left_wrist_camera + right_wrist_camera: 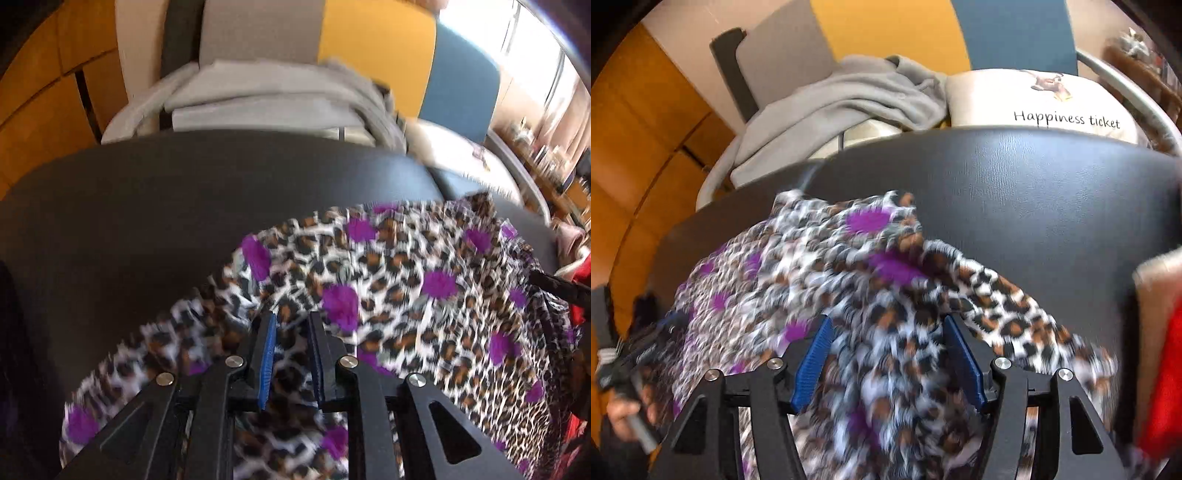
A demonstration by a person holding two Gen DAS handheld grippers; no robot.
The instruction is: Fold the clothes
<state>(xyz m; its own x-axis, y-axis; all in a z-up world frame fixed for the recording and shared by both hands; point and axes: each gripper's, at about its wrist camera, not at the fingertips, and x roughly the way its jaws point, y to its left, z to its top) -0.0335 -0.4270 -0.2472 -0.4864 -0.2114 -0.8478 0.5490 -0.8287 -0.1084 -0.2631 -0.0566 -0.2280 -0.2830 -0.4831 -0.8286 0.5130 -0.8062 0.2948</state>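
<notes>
Rumpled leopard-print garment, purple blotches

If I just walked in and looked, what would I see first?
The loud leopard-print cloth with purple spots, spread over the dark table, right under both grippers. Behind the table a grey sweatshirt is heaped on a chair, and next to it sits a white cushion that says "Happiness ticket". The right gripper is wide open over the cloth, the left gripper only narrowly.
</notes>
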